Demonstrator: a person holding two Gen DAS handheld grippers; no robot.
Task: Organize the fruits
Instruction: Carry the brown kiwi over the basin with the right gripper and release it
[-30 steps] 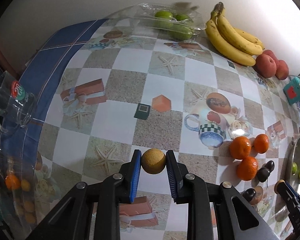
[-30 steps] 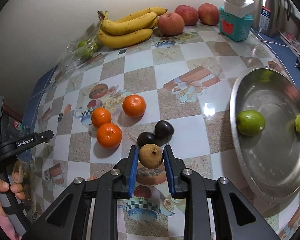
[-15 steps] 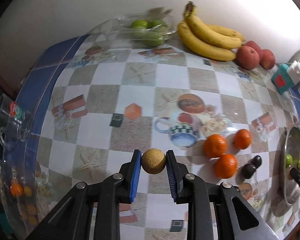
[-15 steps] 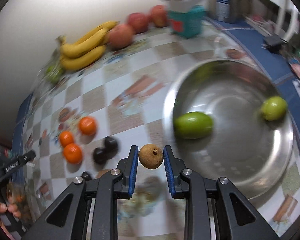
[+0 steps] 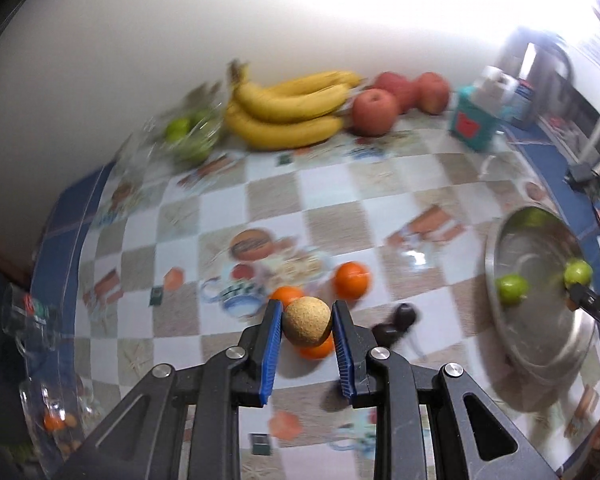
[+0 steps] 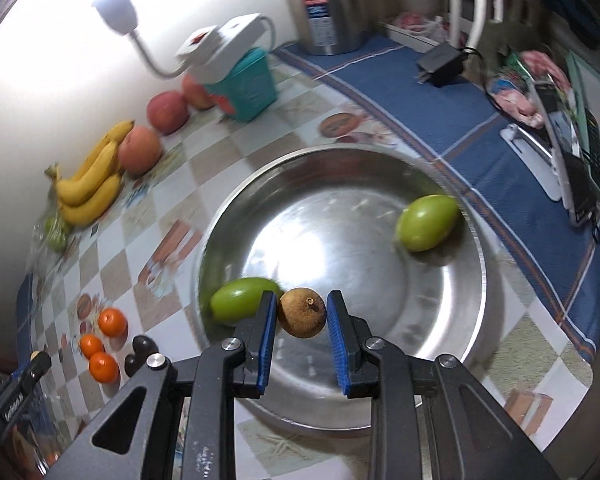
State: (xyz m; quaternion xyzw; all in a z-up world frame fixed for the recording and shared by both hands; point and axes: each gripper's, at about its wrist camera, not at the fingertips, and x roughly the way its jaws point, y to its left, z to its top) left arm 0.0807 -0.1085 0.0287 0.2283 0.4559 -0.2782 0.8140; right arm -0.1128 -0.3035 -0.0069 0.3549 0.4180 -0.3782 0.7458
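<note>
Over the surface: two hand-held grippers each carried one small round fruit.
Left gripper point(image 5: 307, 320): its jaws pinched a tan rough-skinned fruit point(image 5: 307, 321), held in the air above the oranges point(image 5: 351, 279).
Right gripper point(image 6: 302, 316): its jaws pinched a brown fruit point(image 6: 302, 317) with a small stem mark, held above the near left part of the metal bowl point(image 6: 340, 184).
Metal bowl: wide and shiny, it stood on the right side of the checkered surface point(image 6: 204, 148) and held two green fruits, one point(image 6: 242, 300) at its left wall just behind the right gripper, the other point(image 6: 428, 222) at its far right wall.
Oranges: three sat together on the surface to the left of the bowl, with two dark fruits point(image 6: 140, 354) just beside them.
Back edge by the wall: a bunch of bananas point(image 5: 288, 110), red apples point(image 5: 376, 112) to their right, and a clear bag of green fruit point(image 5: 188, 136) to their left.
Right of the apples: a teal box point(image 6: 248, 84) and a steel kettle point(image 6: 332, 4).
Sharpness: the left view was blurred.
</note>
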